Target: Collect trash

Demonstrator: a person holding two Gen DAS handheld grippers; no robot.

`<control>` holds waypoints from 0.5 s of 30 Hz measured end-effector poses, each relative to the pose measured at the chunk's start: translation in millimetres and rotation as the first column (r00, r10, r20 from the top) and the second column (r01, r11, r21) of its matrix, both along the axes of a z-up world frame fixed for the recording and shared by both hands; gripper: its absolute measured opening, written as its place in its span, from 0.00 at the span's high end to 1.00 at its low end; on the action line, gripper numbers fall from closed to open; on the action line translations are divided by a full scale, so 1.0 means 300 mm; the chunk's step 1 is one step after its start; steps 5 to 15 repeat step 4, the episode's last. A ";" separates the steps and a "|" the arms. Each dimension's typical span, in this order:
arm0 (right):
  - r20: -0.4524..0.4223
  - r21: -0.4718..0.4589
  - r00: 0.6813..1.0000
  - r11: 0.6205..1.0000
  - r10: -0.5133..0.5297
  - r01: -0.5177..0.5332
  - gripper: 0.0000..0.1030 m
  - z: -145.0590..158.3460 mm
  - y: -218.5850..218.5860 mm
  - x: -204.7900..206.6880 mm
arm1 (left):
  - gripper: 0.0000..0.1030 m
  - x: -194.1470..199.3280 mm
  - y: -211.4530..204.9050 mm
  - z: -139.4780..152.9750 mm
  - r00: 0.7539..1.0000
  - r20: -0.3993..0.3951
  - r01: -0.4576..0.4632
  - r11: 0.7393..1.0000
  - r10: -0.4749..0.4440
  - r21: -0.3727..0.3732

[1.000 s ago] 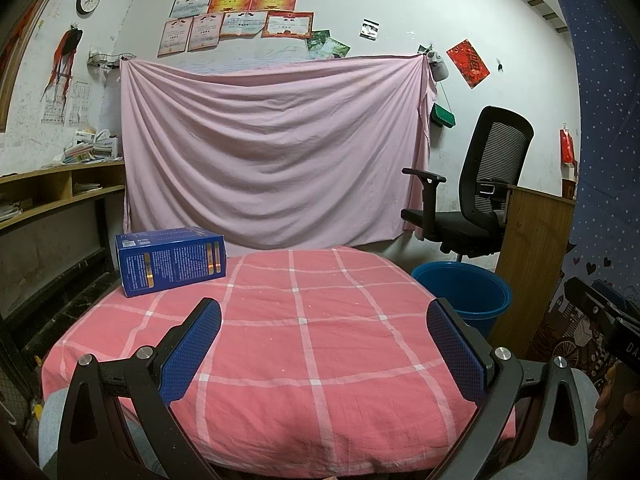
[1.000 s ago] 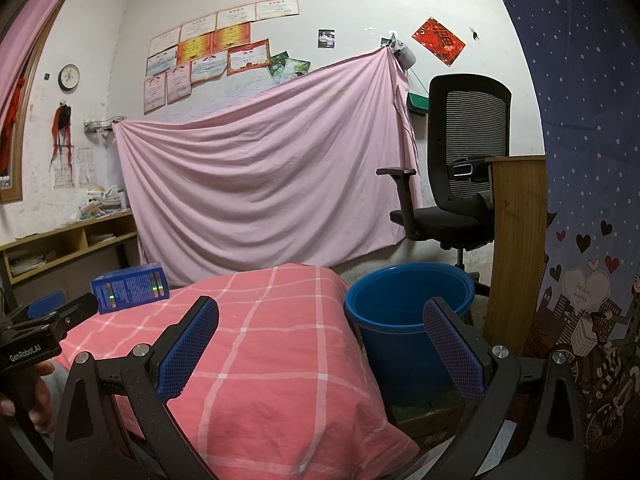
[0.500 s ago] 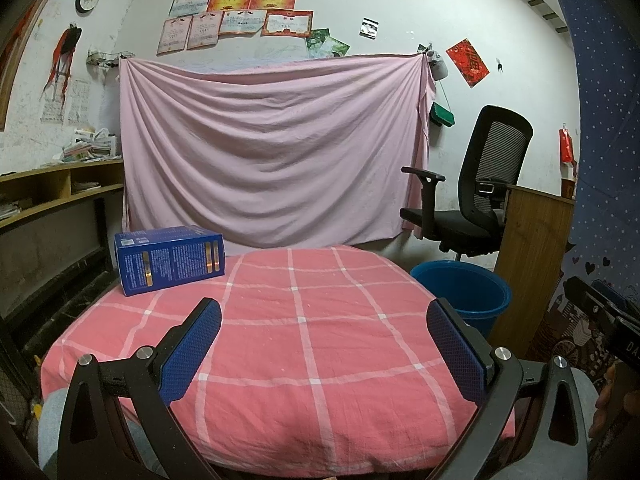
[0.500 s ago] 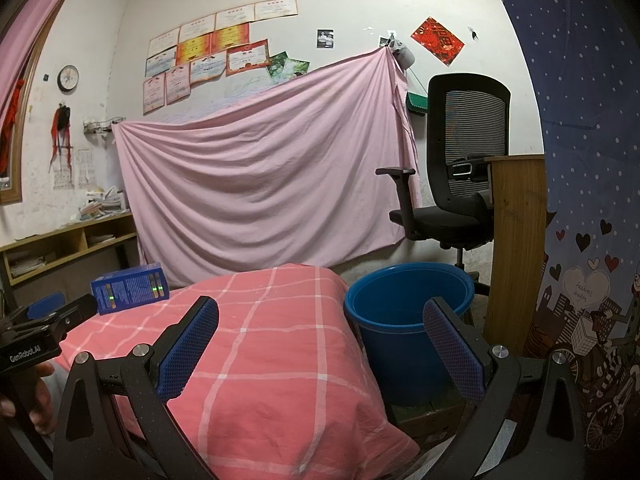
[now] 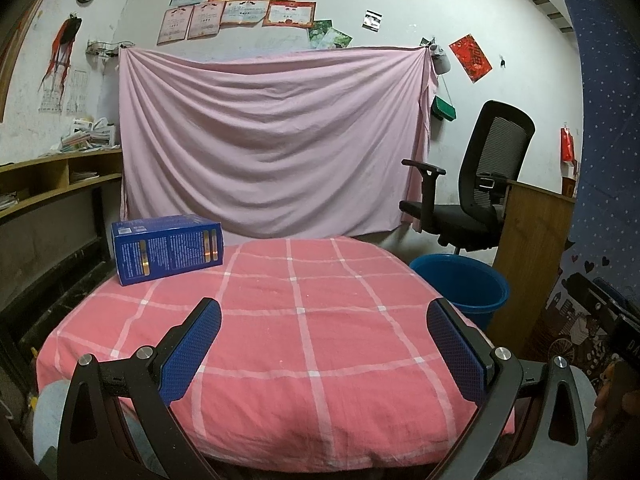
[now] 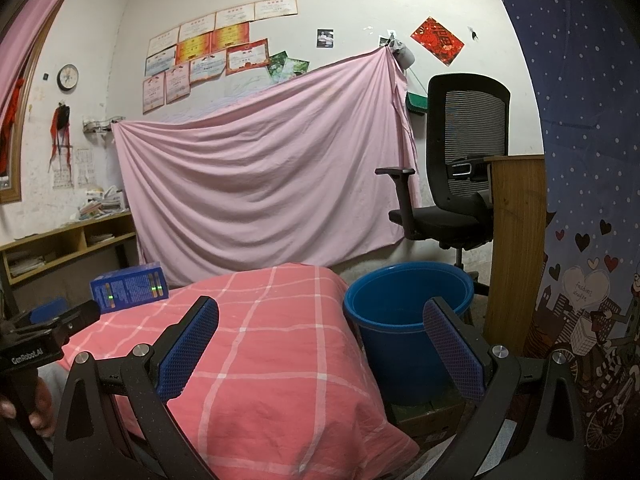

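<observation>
A blue cardboard box lies on its side at the far left corner of the table with the pink checked cloth; it also shows in the right wrist view. A blue plastic bucket stands on the floor at the table's right side, and it looks empty in the right wrist view. My left gripper is open and empty above the table's near edge. My right gripper is open and empty, over the table's right edge beside the bucket.
A black office chair and a wooden desk panel stand behind the bucket. A pink sheet hangs on the back wall. Wooden shelves run along the left. A cardboard box lies under the bucket.
The left gripper has shifted slightly, so the blue box sits a little higher in its view. The right gripper has hardly moved. Both stay open.
</observation>
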State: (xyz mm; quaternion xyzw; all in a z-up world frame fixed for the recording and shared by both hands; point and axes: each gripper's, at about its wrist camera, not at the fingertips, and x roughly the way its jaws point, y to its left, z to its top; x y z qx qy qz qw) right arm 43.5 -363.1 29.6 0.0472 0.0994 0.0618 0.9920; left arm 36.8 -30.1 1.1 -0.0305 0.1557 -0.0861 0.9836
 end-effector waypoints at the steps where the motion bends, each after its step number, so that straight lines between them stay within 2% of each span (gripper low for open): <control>1: -0.001 -0.001 1.000 1.000 0.000 0.000 0.00 0.000 0.001 0.000 | 0.02 -0.001 0.001 0.000 1.000 0.000 0.001 1.000 -0.001 -0.001; 15: -0.004 -0.002 1.000 1.000 0.000 0.000 0.00 -0.005 0.006 -0.005 | 0.02 -0.001 0.000 -0.002 1.000 0.001 0.000 1.000 0.000 0.001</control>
